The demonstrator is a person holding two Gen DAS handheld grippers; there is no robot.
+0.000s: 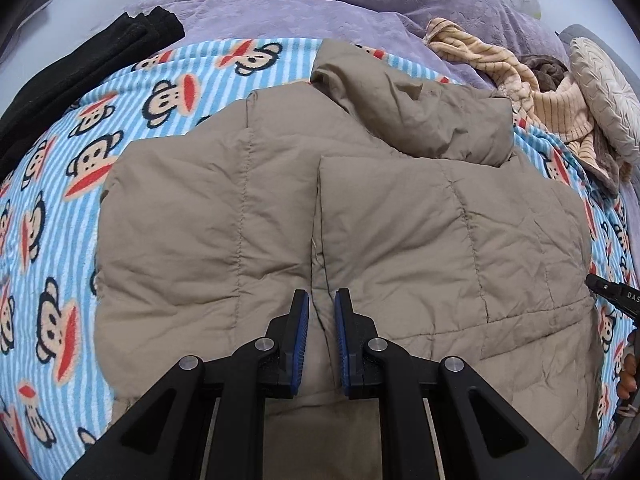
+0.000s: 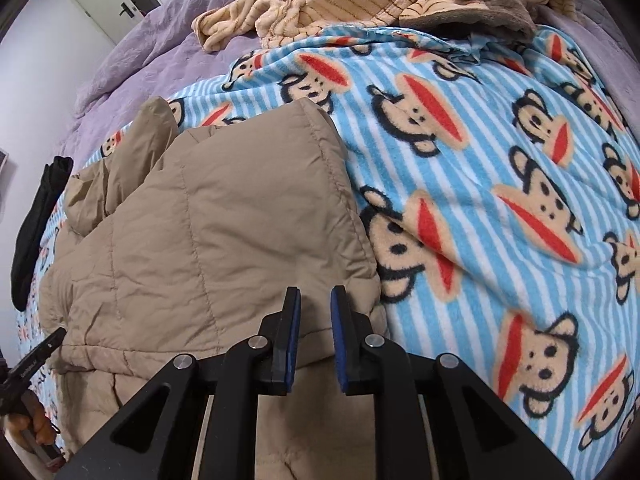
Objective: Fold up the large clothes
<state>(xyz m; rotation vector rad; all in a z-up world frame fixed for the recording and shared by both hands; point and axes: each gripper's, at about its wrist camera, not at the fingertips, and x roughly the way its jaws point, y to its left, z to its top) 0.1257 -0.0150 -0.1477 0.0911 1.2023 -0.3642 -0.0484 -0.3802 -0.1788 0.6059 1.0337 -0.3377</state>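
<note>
— What are the grippers doing?

— The left gripper (image 1: 321, 300) hovers over the middle seam, jaws slightly apart, holding nothing. The right gripper (image 2: 315, 300) is the same, at the side edge.

— And the jacket?

— One tan puffer jacket (image 1: 360, 232) lies flat on the monkey-print blanket (image 2: 500, 200), long axis running away from us, hood (image 1: 420, 112) at the far end.

— Anything else?

— One black garment (image 1: 80, 72), one striped beige heap (image 2: 340, 0).

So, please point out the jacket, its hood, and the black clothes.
jacket (image 1: 400, 240): left wrist view, quilted front panel.
hood (image 1: 420, 116): left wrist view, middle of hood.
black clothes (image 1: 80, 76): left wrist view, folded middle.
</note>
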